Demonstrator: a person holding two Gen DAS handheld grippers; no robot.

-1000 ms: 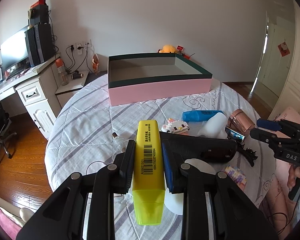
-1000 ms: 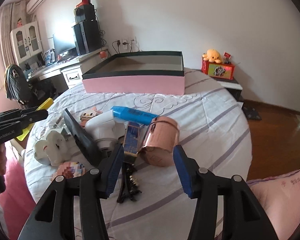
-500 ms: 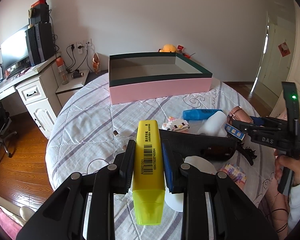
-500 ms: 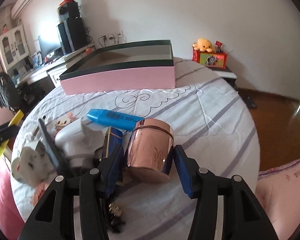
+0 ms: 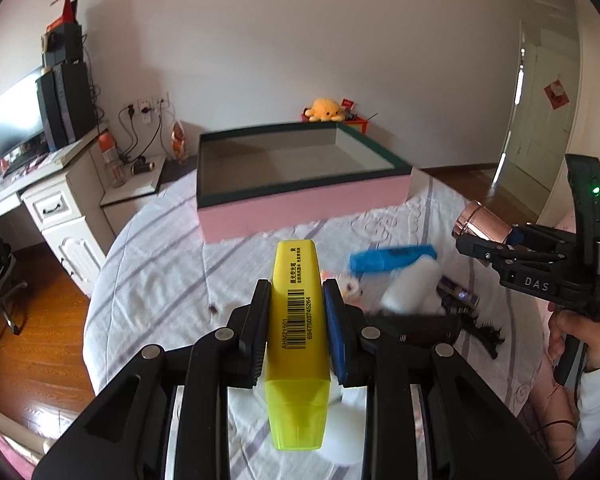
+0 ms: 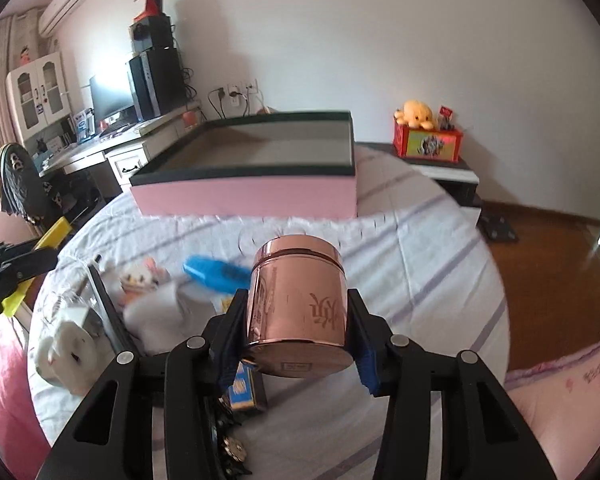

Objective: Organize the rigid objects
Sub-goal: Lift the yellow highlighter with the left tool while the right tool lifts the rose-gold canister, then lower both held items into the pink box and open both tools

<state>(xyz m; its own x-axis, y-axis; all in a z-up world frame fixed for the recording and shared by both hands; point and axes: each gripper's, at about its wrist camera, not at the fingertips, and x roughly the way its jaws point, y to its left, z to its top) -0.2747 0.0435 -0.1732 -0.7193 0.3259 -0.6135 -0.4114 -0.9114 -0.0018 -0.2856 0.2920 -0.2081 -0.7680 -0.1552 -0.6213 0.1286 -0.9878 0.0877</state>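
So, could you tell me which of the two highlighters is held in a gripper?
The yellow highlighter, clamped in the left gripper; the blue highlighter lies on the bed.

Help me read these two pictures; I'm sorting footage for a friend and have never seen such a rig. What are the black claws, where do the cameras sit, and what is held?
There is no robot here. A person holds one hand-held gripper in each hand, each with a fisheye camera looking forward along its two fingers.

The left wrist view shows the left hand-held gripper shut on a yellow highlighter. At the right edge of that view you see the other tool, held by the person's hand.

The right wrist view shows the right hand-held gripper; its jaws have just been closing and now clamp a copper-coloured tin, lifted off the bed.

Left on the striped bedcover: a blue highlighter, a small cat figure and other oddments. Behind stands a pink box, open.
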